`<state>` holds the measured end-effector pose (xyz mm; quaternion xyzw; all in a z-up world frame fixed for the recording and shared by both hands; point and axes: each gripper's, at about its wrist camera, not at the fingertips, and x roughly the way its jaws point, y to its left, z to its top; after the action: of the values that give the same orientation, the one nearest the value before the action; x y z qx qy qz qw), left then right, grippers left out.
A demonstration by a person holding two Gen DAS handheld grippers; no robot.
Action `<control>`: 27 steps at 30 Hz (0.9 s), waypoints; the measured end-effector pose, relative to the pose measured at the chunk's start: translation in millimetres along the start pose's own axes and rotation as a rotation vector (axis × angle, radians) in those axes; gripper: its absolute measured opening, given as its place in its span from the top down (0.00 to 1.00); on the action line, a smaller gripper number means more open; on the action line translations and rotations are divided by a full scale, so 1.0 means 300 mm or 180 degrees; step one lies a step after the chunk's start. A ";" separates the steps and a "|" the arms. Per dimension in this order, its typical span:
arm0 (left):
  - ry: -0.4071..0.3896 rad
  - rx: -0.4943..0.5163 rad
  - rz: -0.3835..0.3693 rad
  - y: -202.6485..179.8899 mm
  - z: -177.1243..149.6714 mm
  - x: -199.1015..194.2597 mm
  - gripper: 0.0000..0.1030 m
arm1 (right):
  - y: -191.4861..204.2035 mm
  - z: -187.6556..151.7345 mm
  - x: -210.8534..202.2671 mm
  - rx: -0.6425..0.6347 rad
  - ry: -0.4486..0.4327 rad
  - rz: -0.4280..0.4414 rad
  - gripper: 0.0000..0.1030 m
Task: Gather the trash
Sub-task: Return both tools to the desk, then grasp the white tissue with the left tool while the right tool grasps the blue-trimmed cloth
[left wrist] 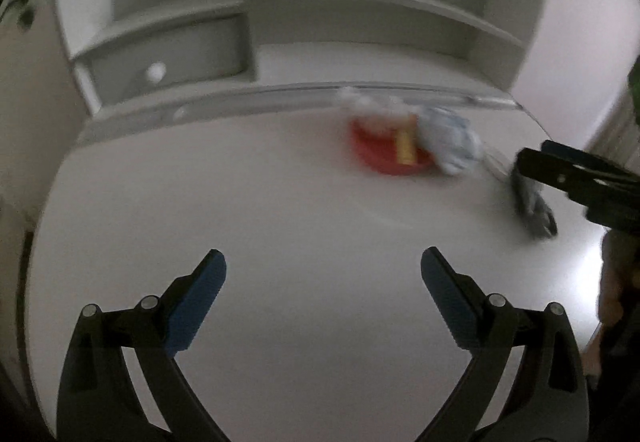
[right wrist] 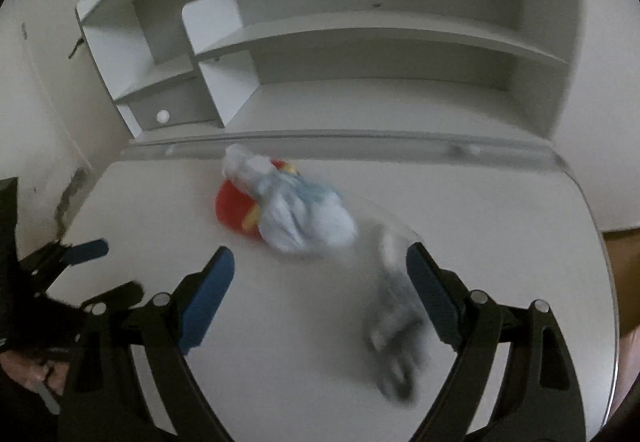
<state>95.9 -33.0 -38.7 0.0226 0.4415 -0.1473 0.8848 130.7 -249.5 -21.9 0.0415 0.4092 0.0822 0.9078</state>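
A red plate (left wrist: 380, 158) (right wrist: 230, 206) lies on the white desk (left wrist: 240, 202), carrying a yellow piece (left wrist: 404, 146). A crumpled white and pale blue bag (left wrist: 452, 146) (right wrist: 300, 210) rests against the plate. To its right lies a blurred grey wrapper (left wrist: 534, 206) (right wrist: 390, 334). My left gripper (left wrist: 324, 262) (right wrist: 120, 268) hangs open over bare desk, well short of the plate. My right gripper (right wrist: 320, 256) (left wrist: 536, 158) is open too. The wrapper lies on the desk below and beside its right finger (right wrist: 432, 294), and the pads are not pressing on it.
A white shelf unit (right wrist: 360, 30) with a small drawer and white knob (left wrist: 156, 71) stands behind a raised ledge (left wrist: 260, 98) at the back. The desk's curved edge (right wrist: 600, 242) runs down the right. A cracked wall (right wrist: 64, 202) is on the left.
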 end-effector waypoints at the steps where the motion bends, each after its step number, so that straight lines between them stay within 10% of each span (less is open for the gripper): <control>1: 0.0017 -0.0047 -0.0013 0.015 0.001 0.009 0.08 | 0.007 0.018 0.028 -0.0042 0.0025 -0.0005 0.18; 9: -0.0026 0.0193 0.0059 0.039 0.120 0.109 0.08 | 0.002 0.056 0.200 -0.0042 0.0337 0.0046 0.21; 13: -0.0088 0.0401 0.0031 -0.013 0.209 0.166 0.08 | 0.026 0.063 0.213 -0.0130 0.0367 0.0099 0.74; 27: -0.0051 0.0749 -0.0054 -0.161 0.267 0.237 0.08 | -0.071 -0.024 -0.027 0.0172 0.0070 0.0313 0.74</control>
<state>184.8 -110.0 -41.7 0.1213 0.4143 -0.2057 0.8782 122.4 -271.8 -23.8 0.0851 0.4186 0.1161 0.8967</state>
